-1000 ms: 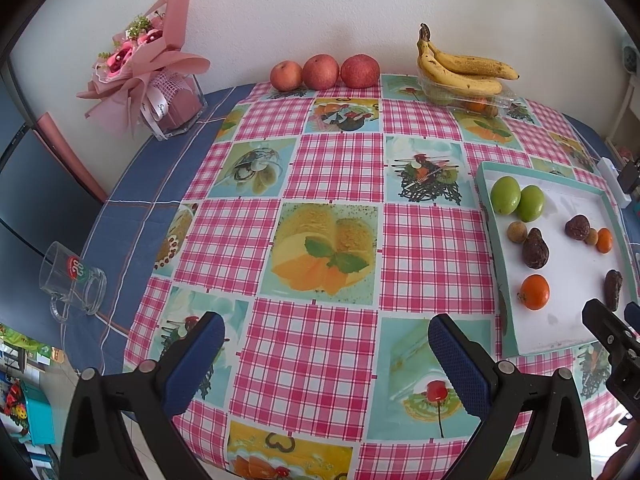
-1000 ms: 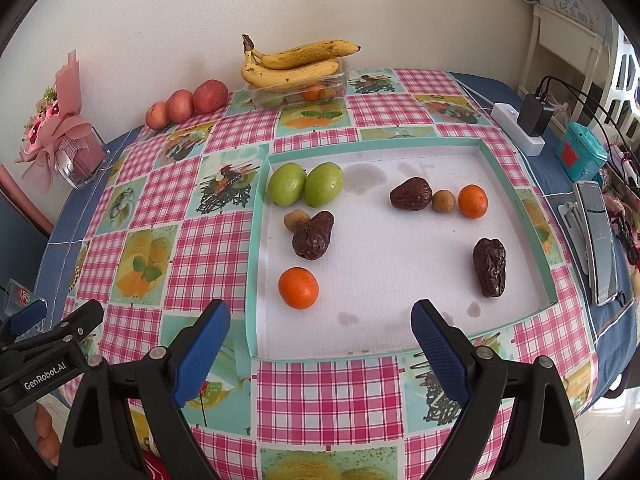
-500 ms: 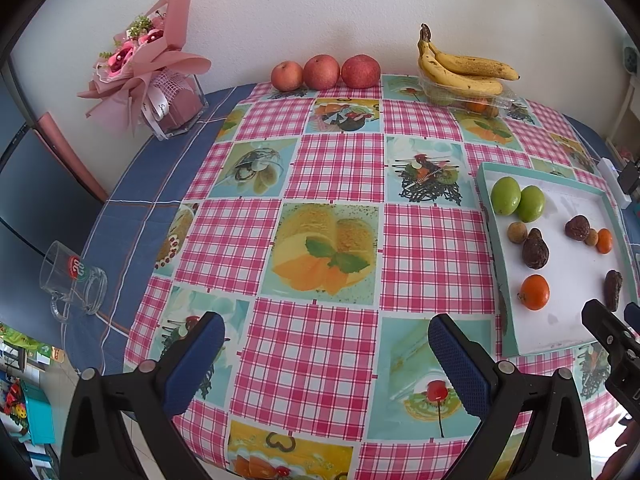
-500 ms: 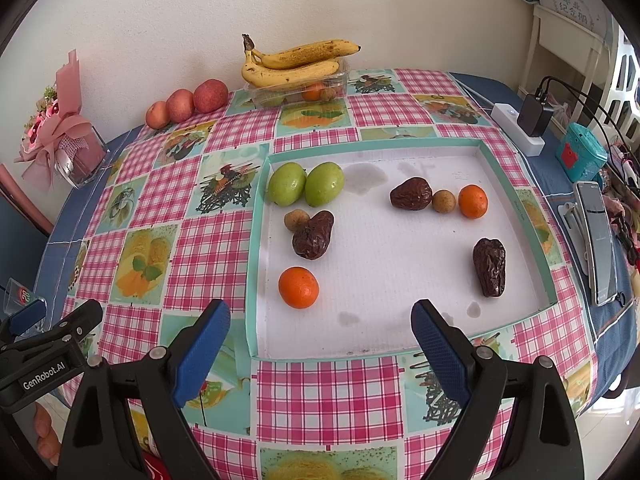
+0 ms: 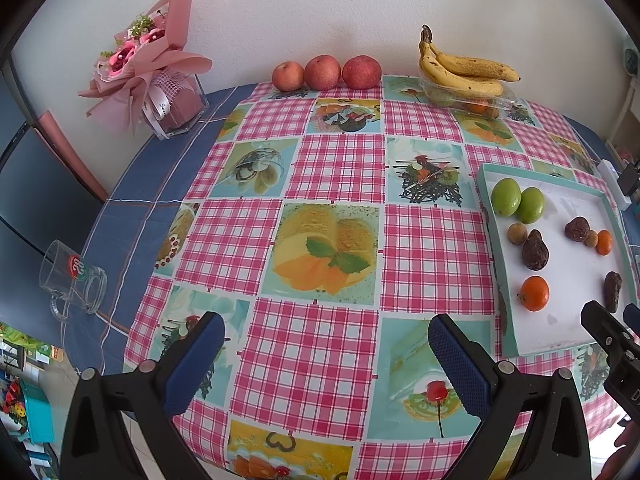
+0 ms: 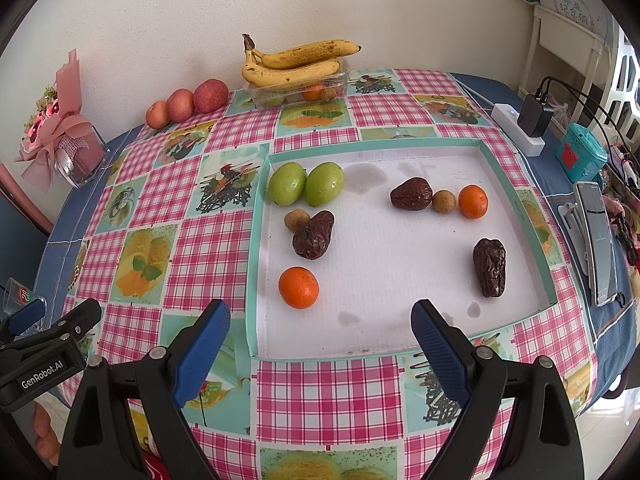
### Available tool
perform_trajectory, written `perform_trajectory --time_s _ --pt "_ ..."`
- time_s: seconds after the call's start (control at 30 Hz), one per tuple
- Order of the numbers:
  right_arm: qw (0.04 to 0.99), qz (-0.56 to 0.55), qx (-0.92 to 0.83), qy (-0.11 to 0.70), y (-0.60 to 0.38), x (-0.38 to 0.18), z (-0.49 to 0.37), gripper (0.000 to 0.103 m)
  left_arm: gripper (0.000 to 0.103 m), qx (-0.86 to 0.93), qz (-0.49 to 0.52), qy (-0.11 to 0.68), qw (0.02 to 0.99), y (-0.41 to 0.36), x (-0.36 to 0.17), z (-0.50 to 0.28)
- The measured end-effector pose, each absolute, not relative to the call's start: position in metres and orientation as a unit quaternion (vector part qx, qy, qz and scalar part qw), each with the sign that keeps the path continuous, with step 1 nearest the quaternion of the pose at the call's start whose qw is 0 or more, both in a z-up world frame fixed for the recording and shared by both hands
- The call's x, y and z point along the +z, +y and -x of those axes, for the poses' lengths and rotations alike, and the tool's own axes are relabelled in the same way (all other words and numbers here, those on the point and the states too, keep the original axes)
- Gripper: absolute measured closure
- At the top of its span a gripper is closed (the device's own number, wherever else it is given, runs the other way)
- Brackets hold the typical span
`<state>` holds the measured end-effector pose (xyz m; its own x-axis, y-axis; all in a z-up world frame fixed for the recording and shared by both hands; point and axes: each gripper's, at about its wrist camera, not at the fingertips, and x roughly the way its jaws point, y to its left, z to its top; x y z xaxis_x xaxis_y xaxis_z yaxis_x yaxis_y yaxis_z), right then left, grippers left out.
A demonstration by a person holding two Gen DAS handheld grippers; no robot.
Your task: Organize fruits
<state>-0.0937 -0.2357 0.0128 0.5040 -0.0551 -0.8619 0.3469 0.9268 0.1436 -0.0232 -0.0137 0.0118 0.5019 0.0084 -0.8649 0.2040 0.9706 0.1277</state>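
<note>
Fruit scattered in tray point(image 6: 516, 168); right gripper point(image 6: 320, 344) and left gripper point(image 5: 326, 354) both wide apart, holding nothing, above tablecloth point(image 5: 340, 164).

Your two wrist views, low over the near table edge.
Left faces the pink checked tablecloth point(image 5: 332, 176); both share the teal-rimmed white tray point(image 6: 516, 184).

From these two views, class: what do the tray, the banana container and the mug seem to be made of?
Tray: likely matte cardboard; thin teal walls, stained white floor.
Banana container: clear thin plastic; fruit shows through.
Mug: clear glass, probably; see-through, thick handle.
</note>
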Motion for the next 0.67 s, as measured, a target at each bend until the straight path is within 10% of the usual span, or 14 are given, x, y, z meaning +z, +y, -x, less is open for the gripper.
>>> perform_trajectory --time_s 0.67 --pt "0.854 -0.150 -0.117 0.484 -0.2357 0.0125 0.0941 0.011 0.000 -0.045 -0.103 0.477 0.871 -0.0121 0.0205 0.0268"
